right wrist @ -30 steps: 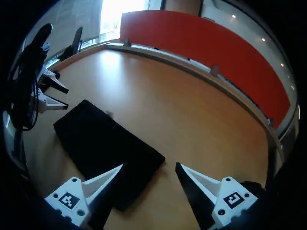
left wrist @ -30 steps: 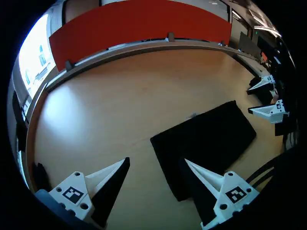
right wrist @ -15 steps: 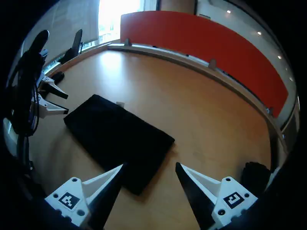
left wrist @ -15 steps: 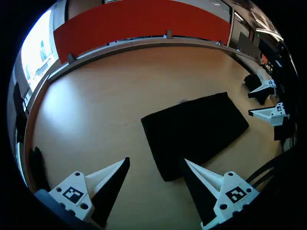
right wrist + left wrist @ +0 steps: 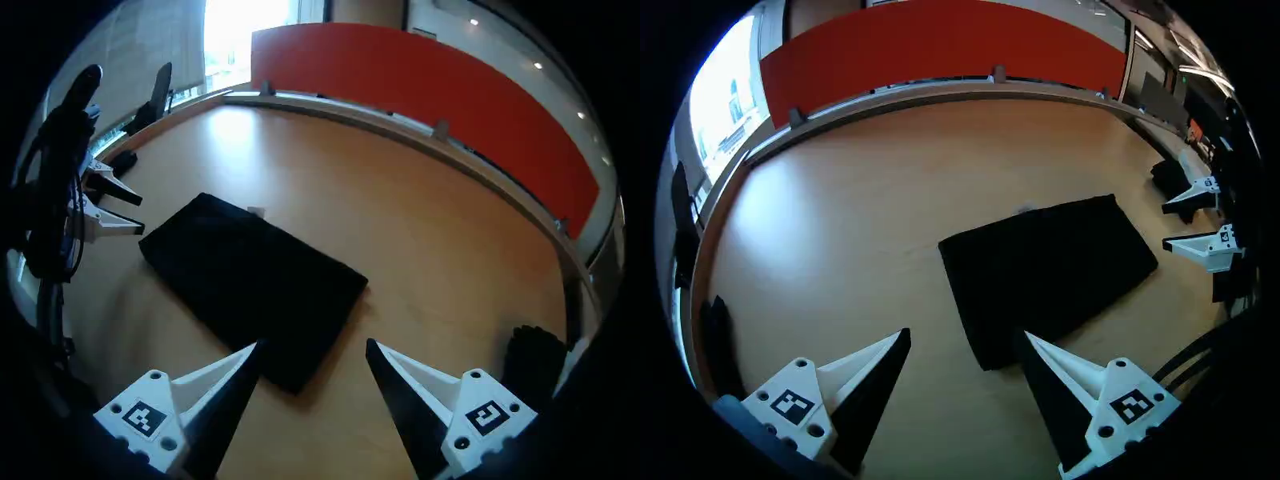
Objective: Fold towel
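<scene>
Jaws apart, towel (image 5: 1048, 276) lengthwise diagonal

Both views above table (image 5: 880, 200), angled down from opposite ends, sharing towel (image 5: 1048, 272)

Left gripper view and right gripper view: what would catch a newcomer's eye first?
A black towel lying flat as a neat rectangle in the middle of the wooden table. Behind it, a bright red partition runs along the table's far edge. The left gripper and the right gripper hover open above it, holding nothing.
</scene>
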A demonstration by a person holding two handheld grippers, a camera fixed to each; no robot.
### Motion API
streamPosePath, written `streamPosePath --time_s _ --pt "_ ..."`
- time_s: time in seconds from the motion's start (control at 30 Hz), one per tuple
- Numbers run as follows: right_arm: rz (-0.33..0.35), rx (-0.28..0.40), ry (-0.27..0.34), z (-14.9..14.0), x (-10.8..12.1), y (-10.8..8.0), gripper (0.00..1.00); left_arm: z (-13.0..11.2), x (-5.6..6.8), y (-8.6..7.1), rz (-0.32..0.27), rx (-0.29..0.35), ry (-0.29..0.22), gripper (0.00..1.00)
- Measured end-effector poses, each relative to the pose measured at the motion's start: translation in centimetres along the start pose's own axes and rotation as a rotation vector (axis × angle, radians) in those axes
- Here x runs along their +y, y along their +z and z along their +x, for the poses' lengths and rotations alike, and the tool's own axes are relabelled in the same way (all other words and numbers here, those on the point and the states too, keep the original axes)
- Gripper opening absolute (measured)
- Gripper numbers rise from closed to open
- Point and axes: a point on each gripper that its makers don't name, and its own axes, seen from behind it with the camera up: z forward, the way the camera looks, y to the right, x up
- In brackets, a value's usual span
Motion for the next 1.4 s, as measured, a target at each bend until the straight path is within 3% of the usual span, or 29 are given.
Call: streamPosePath --time_s 0.23,0.57,0.93,1.4 --pt "0.032 -0.007 -0.033 0.0 -0.6 0.5 0.96 -1.2 -0.9 -0.9 0.032 -0.003 -0.046 0.94" --pt "0.077 -0.009 -0.070 0.2 -1.5 0.9 0.96 -3.4 -1.7 -2.8 0.072 -0.004 -0.148 0.94" --pt "0.093 -0.044 -0.091 -1.8 -1.5 1.3 0.95 -4.5 -2.2 -4.6 0.099 -0.005 -0.186 0.94" --pt "0.118 -0.087 -0.125 -4.8 -1.4 1.5 0.76 -6.1 -2.6 -6.7 0.122 -0.009 -0.235 0.94"
